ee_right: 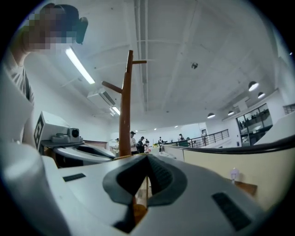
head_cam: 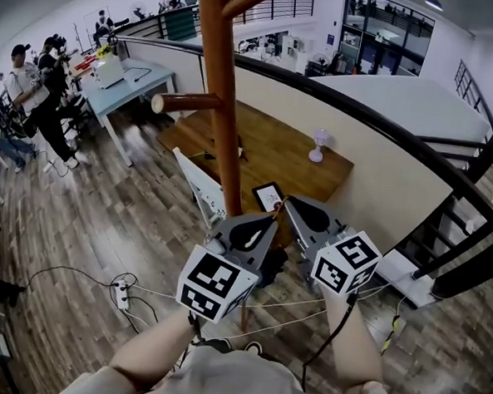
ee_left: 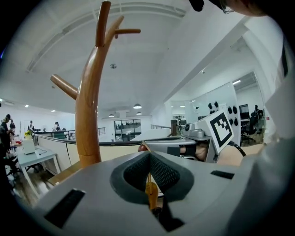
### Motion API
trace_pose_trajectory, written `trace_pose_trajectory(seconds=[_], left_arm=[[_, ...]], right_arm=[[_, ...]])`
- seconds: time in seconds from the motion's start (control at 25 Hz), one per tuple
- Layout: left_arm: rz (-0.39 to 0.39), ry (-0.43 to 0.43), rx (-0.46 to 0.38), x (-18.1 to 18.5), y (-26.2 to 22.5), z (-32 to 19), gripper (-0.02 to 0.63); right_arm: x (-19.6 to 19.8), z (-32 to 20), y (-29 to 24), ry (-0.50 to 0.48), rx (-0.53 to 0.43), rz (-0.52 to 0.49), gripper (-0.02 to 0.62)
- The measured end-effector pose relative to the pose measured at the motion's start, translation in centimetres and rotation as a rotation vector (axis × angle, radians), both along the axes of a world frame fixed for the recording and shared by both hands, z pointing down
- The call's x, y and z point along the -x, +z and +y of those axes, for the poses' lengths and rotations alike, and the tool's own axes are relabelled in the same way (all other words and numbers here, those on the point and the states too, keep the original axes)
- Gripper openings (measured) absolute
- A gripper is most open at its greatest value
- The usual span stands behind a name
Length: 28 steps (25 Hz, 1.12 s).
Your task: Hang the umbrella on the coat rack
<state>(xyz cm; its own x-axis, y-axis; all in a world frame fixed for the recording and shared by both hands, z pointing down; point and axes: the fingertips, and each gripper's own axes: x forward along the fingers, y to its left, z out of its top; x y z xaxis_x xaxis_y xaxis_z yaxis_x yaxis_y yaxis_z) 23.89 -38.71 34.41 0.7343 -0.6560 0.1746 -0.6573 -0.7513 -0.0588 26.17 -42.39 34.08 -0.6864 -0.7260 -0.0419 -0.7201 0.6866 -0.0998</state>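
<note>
Left gripper [head_cam: 269, 218] and right gripper [head_cam: 293, 203] meet tip to tip, each pinched shut on a thin orange strap [head_cam: 278, 205]. The dark bulk hanging just below them is probably the umbrella [head_cam: 273, 260]. Straight ahead of both stands the rack [head_cam: 223, 99], with its low peg [head_cam: 184, 103] above and to the left gripper's left.

To hang it well, I'd spread the strap wide between the tips, raise it past the peg's end, then lower it on.

Only the head view shows the umbrella and the low peg. Only the gripper views show the strap inside the jaws and the rack's top forks [ee_left: 113, 30].
</note>
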Motion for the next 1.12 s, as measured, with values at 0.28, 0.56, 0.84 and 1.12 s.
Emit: trace_pose_trajectory(seconds=[0.28, 0.56, 0.84, 1.12], left_arm=[[-0.047, -0.041, 0.042, 0.1, 2.3, -1.9, 0.000], [-0.088, -0.078, 0.062, 1.3, 3.2, -1.9, 0.000], [-0.107, -0.113, 0.085, 1.2, 4.3, -2.1, 0.000], [-0.101, -0.179, 0.139, 2.6, 5.8, -2.5, 0.002]], right_arm=[[0.5, -2.2, 2.6, -0.057, 0.030, 0.038, 0.003], [1.9, -2.3, 3.5, -0.177, 0.050, 0.005, 0.003], [1.7, -2.4, 4.7, -0.271, 0.088, 0.002, 0.003], [3.3, -2.3, 6.2, -0.366, 0.110, 0.050, 0.005]])
